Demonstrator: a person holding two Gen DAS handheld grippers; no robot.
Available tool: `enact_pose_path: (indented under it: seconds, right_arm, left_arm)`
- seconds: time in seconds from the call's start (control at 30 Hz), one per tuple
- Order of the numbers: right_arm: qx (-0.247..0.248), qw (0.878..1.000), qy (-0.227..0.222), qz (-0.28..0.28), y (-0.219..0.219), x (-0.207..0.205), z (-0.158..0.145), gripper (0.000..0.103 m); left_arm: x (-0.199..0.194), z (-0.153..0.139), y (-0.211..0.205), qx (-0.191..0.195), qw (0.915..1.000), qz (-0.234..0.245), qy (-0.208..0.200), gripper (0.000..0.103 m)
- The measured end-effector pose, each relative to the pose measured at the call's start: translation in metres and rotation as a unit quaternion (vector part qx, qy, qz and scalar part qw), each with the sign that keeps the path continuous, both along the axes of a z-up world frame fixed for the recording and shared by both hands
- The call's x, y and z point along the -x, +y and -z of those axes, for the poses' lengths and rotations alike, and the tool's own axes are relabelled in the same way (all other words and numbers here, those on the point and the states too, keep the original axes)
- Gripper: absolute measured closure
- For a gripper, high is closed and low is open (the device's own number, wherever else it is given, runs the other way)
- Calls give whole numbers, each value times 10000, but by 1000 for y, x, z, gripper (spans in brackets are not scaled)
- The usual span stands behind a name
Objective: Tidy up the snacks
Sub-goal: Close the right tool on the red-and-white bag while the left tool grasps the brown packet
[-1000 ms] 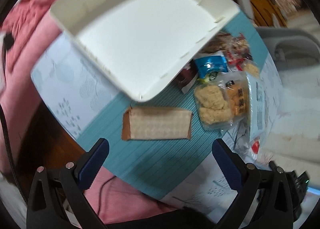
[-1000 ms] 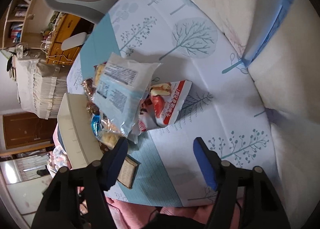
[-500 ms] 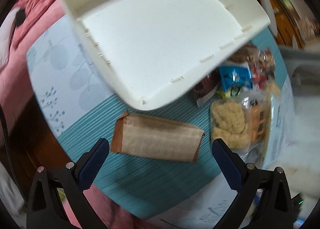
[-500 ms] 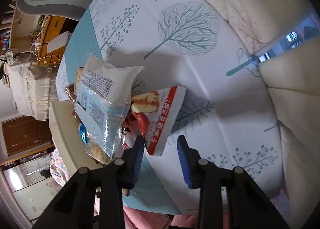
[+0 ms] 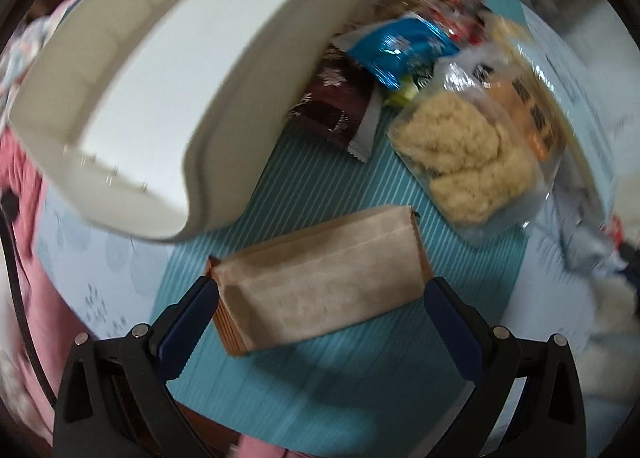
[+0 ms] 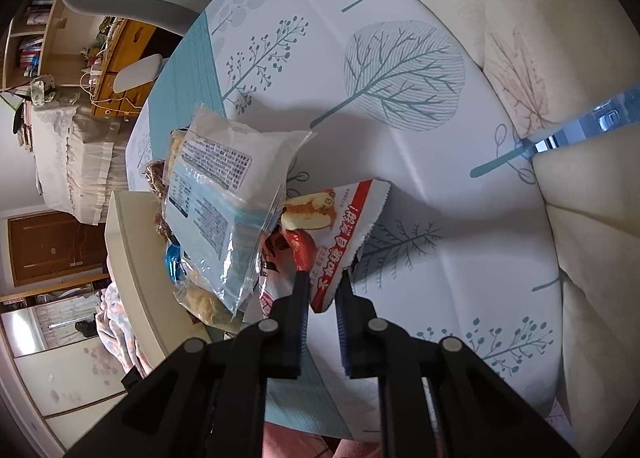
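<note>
The left wrist view is smeared with motion blur, so the print on the wrappers cannot be read, and the white tray [image 5: 168, 70] runs off the top and left of that view; in the right wrist view only its long side wall shows, behind the heap of snacks. The heap hides much of itself: a pale blue packet [image 6: 224, 198] with a printed label lies over the others and covers all but the edges of what is beneath. Countable in the left view are one tan wrapped bar [image 5: 320, 282], one dark brown packet [image 5: 336, 110], one shiny blue packet [image 5: 400, 46] and one clear bag of pale crumbly cakes [image 5: 468, 162]; further wrappers behind them are too blurred to tell apart. All lie on the counter [image 6: 400, 186], on a cloth printed with trees and a teal striped band. The left claw [image 5: 320, 310] stands wide open with the tan bar lying between its blue pads, neither pad visibly pressing on it, just beside the tray's rounded corner. The right claw [image 6: 323, 278] has just been closing and now pinches the lower edge of one red and white packet [image 6: 340, 226], which lies at the near side of the heap.
</note>
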State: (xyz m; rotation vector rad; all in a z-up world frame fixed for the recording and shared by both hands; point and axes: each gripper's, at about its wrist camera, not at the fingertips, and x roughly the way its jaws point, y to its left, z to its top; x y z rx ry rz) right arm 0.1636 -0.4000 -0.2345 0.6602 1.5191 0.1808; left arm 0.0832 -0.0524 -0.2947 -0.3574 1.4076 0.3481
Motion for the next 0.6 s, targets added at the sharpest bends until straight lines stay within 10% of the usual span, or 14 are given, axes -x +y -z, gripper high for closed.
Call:
enact_pose_path:
  seconds: [0.6]
  right_arm:
    - [-5,9999,-168,0,-9,4,-10,91]
  left_arm:
    - [-39,34,-45,-121,9831,1828,55,1]
